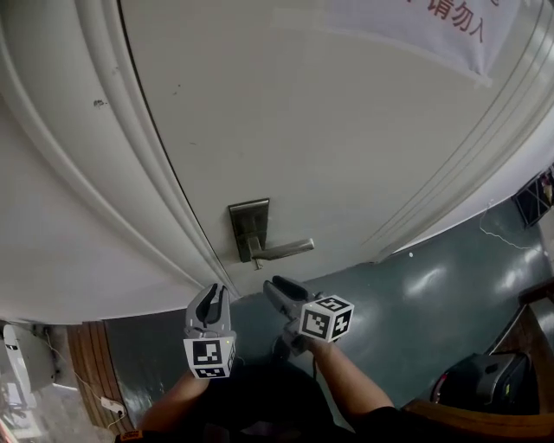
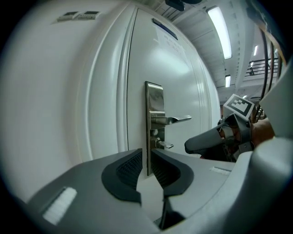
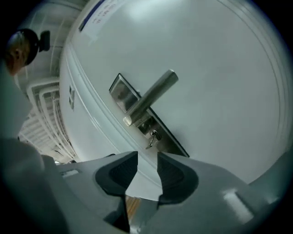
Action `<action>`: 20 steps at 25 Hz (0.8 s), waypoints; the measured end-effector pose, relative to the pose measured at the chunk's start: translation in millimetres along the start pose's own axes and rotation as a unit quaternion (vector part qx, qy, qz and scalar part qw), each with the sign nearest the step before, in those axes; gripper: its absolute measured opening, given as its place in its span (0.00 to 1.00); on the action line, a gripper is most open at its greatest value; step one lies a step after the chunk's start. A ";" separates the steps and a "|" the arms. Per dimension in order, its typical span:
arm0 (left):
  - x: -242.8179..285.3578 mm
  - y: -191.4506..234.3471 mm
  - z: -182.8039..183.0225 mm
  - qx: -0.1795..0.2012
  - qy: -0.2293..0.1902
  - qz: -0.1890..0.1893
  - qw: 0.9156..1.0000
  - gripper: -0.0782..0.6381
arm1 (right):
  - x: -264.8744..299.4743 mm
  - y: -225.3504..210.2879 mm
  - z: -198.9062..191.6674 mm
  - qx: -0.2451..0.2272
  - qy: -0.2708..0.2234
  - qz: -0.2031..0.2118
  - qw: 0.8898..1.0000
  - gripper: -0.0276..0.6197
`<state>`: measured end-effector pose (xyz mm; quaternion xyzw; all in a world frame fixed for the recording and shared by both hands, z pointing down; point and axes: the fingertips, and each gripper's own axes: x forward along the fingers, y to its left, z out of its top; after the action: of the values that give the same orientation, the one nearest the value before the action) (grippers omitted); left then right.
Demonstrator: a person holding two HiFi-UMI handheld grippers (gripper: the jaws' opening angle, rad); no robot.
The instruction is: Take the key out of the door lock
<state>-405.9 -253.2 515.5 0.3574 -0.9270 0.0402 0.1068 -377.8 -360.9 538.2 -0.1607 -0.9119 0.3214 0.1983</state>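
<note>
A small silver key (image 3: 151,139) sticks out of the lock in the metal plate (image 1: 247,221) on the white door, just below the lever handle (image 1: 286,250). In the left gripper view the key (image 2: 165,145) shows under the handle (image 2: 176,120). My right gripper (image 1: 275,284) hovers short of the door, a little below and right of the key, its jaws (image 3: 147,160) apart with nothing between them. My left gripper (image 1: 213,292) is held beside it, lower left of the plate. Its jaws (image 2: 147,157) stand a narrow gap apart and are empty.
A paper notice (image 1: 450,22) hangs on the door at the upper right. The door frame (image 1: 104,173) runs down the left. A dark bag (image 1: 485,381) sits on the green floor at the lower right, by a wooden edge (image 1: 485,420).
</note>
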 end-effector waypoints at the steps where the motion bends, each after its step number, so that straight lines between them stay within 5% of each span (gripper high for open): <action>1: 2.0 1.6 -2.8 0.003 0.004 0.006 1.000 0.22 | 5.4 -1.3 -0.1 0.021 0.001 0.016 1.000 0.22; 9: 5.8 12.9 -14.1 0.022 0.017 0.051 0.998 0.21 | 41.4 -2.6 7.2 0.165 0.001 0.112 0.980 0.22; 16: 2.4 16.6 -14.6 0.024 0.021 0.069 0.997 0.20 | 58.8 1.0 18.6 0.214 0.001 0.144 0.966 0.21; 20: 0.9 20.6 -15.5 0.024 0.023 0.076 0.997 0.19 | 64.5 -2.6 21.5 0.231 0.003 0.142 0.963 0.12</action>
<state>-417.8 -236.2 530.8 0.2874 -0.9476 0.0782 0.1158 -444.4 -346.9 541.2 -0.2397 -0.7802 0.5474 0.1846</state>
